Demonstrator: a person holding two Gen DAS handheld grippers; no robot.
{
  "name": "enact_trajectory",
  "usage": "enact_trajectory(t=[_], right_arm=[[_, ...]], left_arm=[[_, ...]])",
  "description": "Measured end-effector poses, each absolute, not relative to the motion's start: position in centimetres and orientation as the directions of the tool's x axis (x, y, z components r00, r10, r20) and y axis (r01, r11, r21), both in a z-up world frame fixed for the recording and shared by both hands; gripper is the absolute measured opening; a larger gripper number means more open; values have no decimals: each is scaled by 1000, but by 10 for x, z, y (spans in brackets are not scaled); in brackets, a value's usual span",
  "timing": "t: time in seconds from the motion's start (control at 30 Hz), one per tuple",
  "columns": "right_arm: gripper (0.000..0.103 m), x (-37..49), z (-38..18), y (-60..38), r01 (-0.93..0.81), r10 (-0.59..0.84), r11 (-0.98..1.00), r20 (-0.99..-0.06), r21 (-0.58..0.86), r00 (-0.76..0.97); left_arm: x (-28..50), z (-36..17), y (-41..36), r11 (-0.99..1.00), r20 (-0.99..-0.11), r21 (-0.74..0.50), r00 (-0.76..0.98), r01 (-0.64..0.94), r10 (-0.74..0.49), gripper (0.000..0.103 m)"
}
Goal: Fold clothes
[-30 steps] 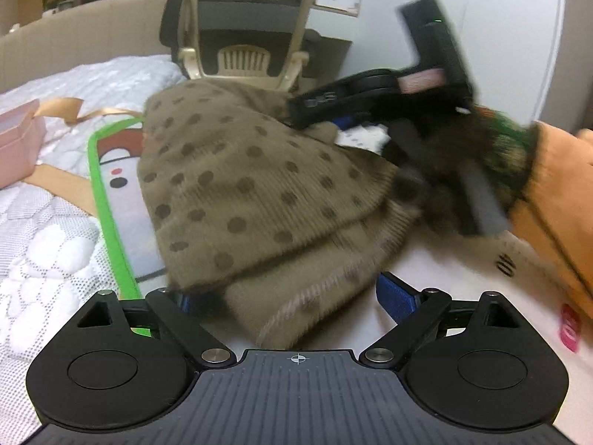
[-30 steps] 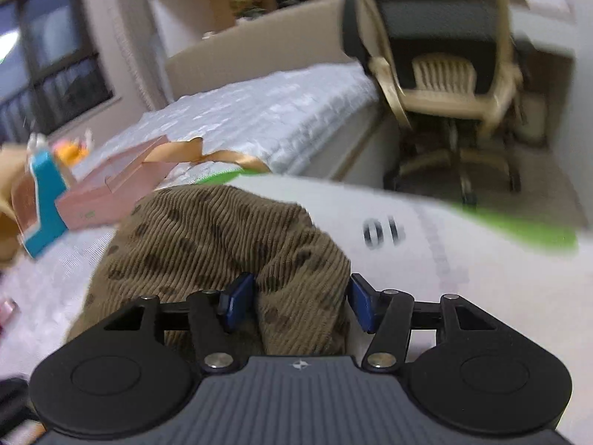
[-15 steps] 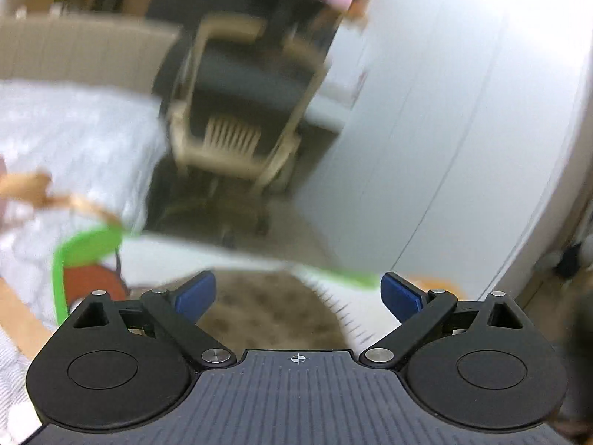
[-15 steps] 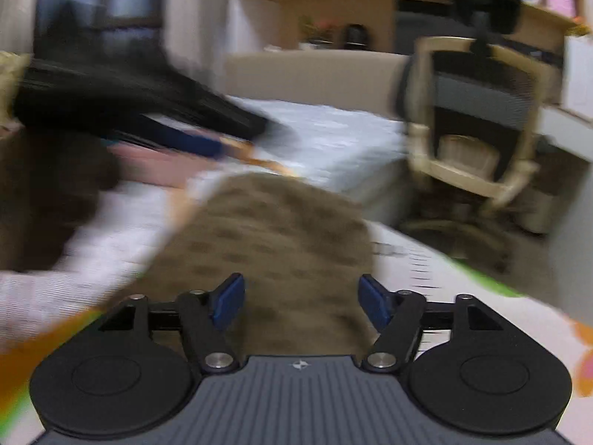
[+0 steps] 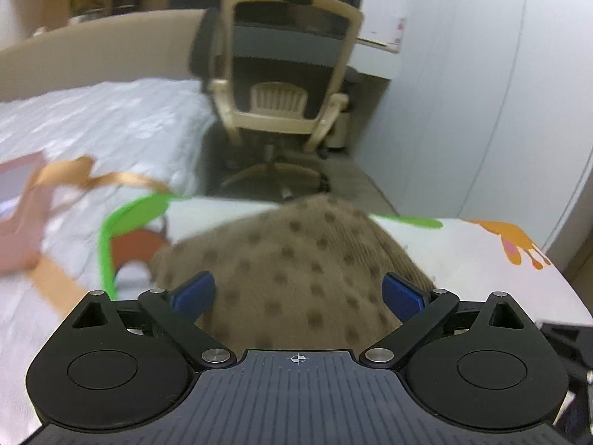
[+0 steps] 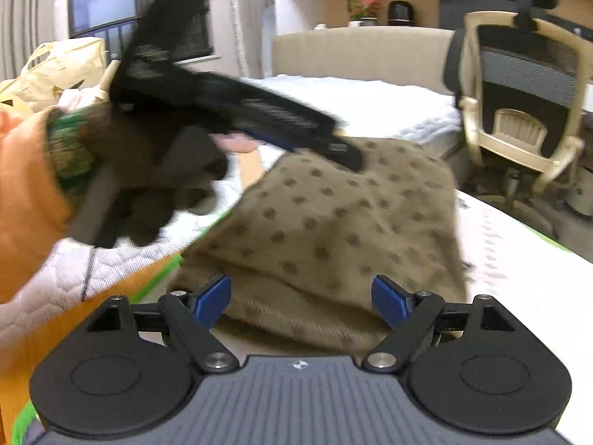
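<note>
Both tongs gape over the dotted garment (image 6: pixel 333 230); no legible writing.

A white quilted bed (image 5: pixel 111 126) carries a green-edged cartoon play mat (image 5: pixel 481 259), a pink box (image 5: pixel 18 222) with tan ribbon, and on the mat a brown dotted garment (image 6: pixel 333 230).

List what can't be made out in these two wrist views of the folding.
- Near edge of the brown dotted garment: left wrist view, hidden under the left hand-held gripper.
- Left hand-held gripper's fingertips: right wrist view, motion blur hides them and any contact with the garment.
- Gloved hand: right wrist view, blurred.
- Print on the play mat: left wrist view, partly covered by the garment.
</note>
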State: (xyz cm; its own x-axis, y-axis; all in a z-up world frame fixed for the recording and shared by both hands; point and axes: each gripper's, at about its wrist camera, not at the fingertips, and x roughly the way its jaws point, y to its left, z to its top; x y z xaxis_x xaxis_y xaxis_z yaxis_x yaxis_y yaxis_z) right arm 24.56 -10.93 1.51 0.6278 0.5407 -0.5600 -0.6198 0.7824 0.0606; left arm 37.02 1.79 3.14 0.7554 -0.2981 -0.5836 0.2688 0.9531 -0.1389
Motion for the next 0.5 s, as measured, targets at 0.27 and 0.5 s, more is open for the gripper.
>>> enact_trajectory(t=[0.27,0.5], right_arm=[[103,183,10,-146,-498,415,867,-544,-5,729],[103,184,-21,-158,-331,199,937,-603,-115,772]], left_arm=[[221,18,-8,986,-548,-13,824,164,-144,103],[191,-13,-42,998,-563,36,826,56,-26,103]])
